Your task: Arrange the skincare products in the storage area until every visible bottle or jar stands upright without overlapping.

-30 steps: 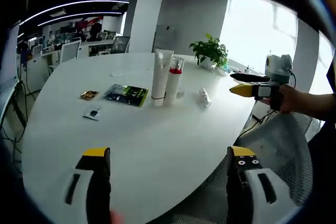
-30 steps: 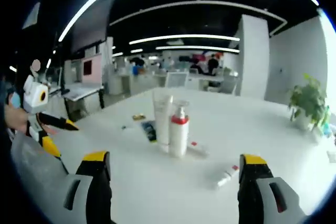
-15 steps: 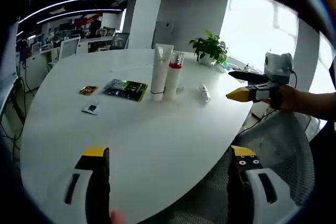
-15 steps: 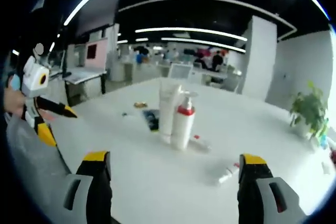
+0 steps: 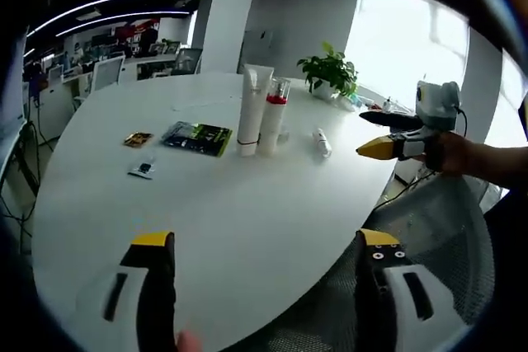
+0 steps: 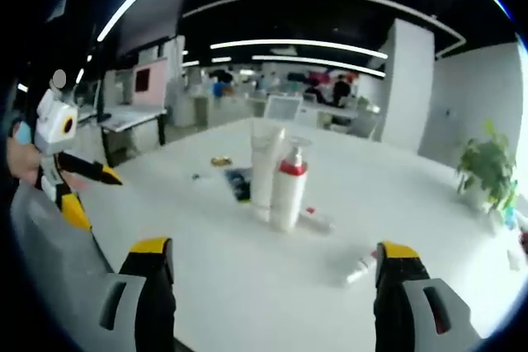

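On white table (image 5: 206, 204): tall tube (image 5: 250, 110) upright, touching pump bottle (image 5: 271, 118), red collar. Small tube (image 5: 321, 143) lying flat nr bottle; green packet (image 5: 197, 139) beyond tube. Left gripper (image 5: 260, 286) & right gripper (image 6: 268, 290) jaws wide apart, holding nothing.

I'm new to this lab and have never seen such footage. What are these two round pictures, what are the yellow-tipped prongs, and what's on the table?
A person holds a two-jaw gripper in each hand; a fisheye camera rides on each. The left gripper and the right gripper rise from the bottom of their own views, both open and holding nothing. Each view also catches the other gripper at its side. On the white table a white tube and a red-collared pump bottle stand upright side by side. A small tube lies flat nearby. A dark flat packet and two small sachets also lie there; a potted plant stands at the far edge.
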A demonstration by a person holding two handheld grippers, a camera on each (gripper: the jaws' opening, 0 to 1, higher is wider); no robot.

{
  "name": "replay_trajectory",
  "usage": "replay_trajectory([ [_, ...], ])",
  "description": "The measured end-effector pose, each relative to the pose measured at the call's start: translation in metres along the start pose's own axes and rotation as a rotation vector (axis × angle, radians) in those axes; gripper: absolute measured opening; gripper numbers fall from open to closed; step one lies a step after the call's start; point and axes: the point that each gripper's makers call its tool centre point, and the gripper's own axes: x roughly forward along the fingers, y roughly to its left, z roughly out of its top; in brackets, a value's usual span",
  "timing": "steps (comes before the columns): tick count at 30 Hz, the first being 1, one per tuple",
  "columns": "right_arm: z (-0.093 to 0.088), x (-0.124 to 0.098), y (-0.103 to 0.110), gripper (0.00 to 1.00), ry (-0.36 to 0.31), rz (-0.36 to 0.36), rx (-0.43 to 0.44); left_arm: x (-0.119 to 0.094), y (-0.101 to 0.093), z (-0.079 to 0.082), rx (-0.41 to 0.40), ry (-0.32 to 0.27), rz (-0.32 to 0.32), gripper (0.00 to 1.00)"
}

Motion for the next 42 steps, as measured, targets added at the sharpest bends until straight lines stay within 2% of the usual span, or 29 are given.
replay_trajectory([
  [4, 0.0, -0.001, 0.0, 0.99, -0.008, 0.01, 0.024, 0.0, -0.004, 0.0, 0.015, 0.001, -0.004, 0.84],
  [6, -0.005, 0.001, 0.002, 0.99, 0.012, 0.024, 0.034, -0.001, -0.003, 0.001, 0.033, -0.003, 0.01, 0.84],
  [14, -0.011, 0.004, 0.013, 0.99, 0.053, 0.063, 0.013, -0.001, 0.009, -0.006, -0.003, 0.022, 0.041, 0.83],
  [16, -0.013, 0.004, 0.011, 0.99, 0.059, 0.072, 0.032, -0.001, 0.011, -0.007, -0.003, 0.031, 0.05, 0.82],
  [19, -0.018, 0.005, 0.007, 0.99, 0.072, 0.091, 0.14, -0.001, 0.015, -0.008, 0.015, 0.036, 0.075, 0.82],
  [22, -0.029, 0.009, 0.0, 0.98, 0.12, 0.106, 0.157, -0.003, 0.019, -0.011, 0.02, 0.055, 0.099, 0.79],
  [27, -0.04, 0.015, -0.009, 0.96, 0.175, 0.144, 0.079, -0.011, 0.029, -0.007, 0.001, 0.044, 0.157, 0.79],
  [33, -0.041, 0.026, -0.029, 0.95, 0.188, 0.144, 0.073, -0.03, 0.025, -0.002, 0.02, 0.041, 0.229, 0.79],
  [35, -0.039, 0.032, -0.037, 0.94, 0.182, 0.138, 0.061, -0.036, 0.027, 0.0, 0.007, 0.028, 0.255, 0.8],
  [38, -0.04, 0.042, -0.048, 0.94, 0.207, 0.144, 0.033, -0.038, 0.033, 0.007, 0.007, -0.014, 0.299, 0.81],
  [40, -0.039, 0.047, -0.054, 0.94, 0.212, 0.152, -0.017, -0.037, 0.035, 0.004, -0.001, -0.005, 0.307, 0.83],
  [42, -0.042, 0.053, -0.062, 0.94, 0.243, 0.163, -0.087, -0.033, 0.035, -0.003, 0.019, 0.036, 0.314, 0.83],
])
